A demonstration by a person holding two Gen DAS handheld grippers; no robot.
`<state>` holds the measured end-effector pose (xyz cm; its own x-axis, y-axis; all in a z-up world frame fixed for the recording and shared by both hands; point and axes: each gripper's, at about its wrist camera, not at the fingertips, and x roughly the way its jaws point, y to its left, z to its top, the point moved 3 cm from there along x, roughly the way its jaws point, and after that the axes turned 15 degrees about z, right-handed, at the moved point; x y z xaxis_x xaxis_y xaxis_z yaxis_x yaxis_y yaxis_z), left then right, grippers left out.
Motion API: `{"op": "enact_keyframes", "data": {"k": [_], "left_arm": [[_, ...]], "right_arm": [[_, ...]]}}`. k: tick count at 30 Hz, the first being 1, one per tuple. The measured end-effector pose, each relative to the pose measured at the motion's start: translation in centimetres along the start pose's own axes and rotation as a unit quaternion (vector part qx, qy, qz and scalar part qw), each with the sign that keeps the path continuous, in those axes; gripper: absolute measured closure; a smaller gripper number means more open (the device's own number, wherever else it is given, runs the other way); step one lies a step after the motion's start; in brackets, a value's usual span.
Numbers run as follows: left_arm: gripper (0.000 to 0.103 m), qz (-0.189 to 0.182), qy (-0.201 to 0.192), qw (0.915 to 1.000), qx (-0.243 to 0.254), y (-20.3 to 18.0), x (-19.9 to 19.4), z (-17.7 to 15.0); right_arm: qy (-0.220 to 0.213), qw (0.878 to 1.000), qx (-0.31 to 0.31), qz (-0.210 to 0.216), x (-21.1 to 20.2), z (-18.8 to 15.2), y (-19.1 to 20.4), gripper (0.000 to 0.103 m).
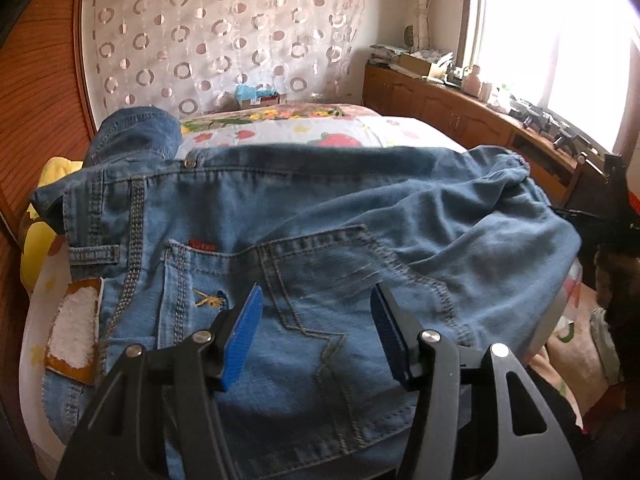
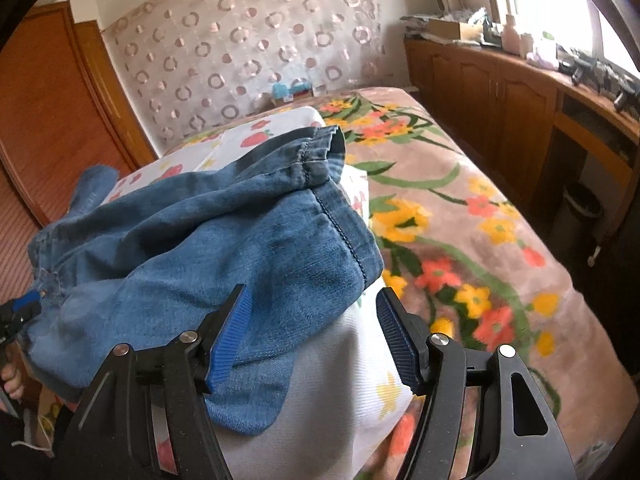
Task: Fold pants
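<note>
Blue denim pants [image 1: 320, 216] lie spread on a white strawberry-print pad [image 1: 280, 134] on the bed, back pockets up, waistband to the left. My left gripper [image 1: 316, 300] is open just above the seat and back pocket, holding nothing. In the right wrist view the folded-over leg ends [image 2: 240, 232] with their hems [image 2: 320, 152] lie on the pad [image 2: 340, 360]. My right gripper [image 2: 312, 304] is open just above the leg fabric's near edge, holding nothing. The left gripper shows at the far left edge [image 2: 20, 308].
A floral blanket [image 2: 460, 248] covers the bed to the right. Wooden cabinets [image 2: 500, 96] with clutter run along the window wall. A patterned curtain [image 1: 224, 36] hangs behind the bed. A wooden wardrobe [image 2: 52, 120] stands on the left. A yellow pillow [image 1: 36, 248] lies beside the waistband.
</note>
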<state>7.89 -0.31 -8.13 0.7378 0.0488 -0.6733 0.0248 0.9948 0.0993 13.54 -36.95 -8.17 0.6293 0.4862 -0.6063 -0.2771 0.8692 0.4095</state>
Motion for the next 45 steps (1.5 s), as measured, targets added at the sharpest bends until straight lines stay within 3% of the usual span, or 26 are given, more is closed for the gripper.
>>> {"op": "enact_keyframes", "data": {"k": [6,13,16,20,24,35,45], "left_arm": [[0.048,-0.007,-0.015,0.9998,-0.012,-0.2,-1.8,1.2],[0.048,-0.008,-0.028,0.9995,-0.015,-0.3,-3.0,2.1],[0.048,-0.005,-0.031,0.9994,-0.014,-0.6,-3.3,2.2],[0.048,-0.006,-0.037,0.9992,-0.013,-0.7,-3.7,2.4],[0.048,-0.004,-0.037,0.9993,-0.009,-0.8,-3.7,2.5],[0.048,0.003,-0.039,0.9991,-0.018,0.1,-3.9,2.0],[0.048,0.004,-0.04,0.9987,-0.033,1.6,-4.1,1.1]], "right_arm": [[0.004,1.0,0.001,0.003,0.2,0.1,0.0,0.037],[0.006,1.0,0.002,0.013,0.3,0.4,0.1,0.044],[0.007,1.0,0.003,0.018,0.2,0.4,0.1,0.054],[0.006,1.0,-0.009,0.022,-0.1,0.6,0.6,0.084],[0.003,0.999,-0.036,0.02,-0.6,1.1,1.4,0.098],[-0.074,0.994,-0.083,0.017,-4.8,4.4,4.6,0.101],[-0.082,0.981,-0.158,0.075,-5.2,7.0,11.6,0.103]]}}
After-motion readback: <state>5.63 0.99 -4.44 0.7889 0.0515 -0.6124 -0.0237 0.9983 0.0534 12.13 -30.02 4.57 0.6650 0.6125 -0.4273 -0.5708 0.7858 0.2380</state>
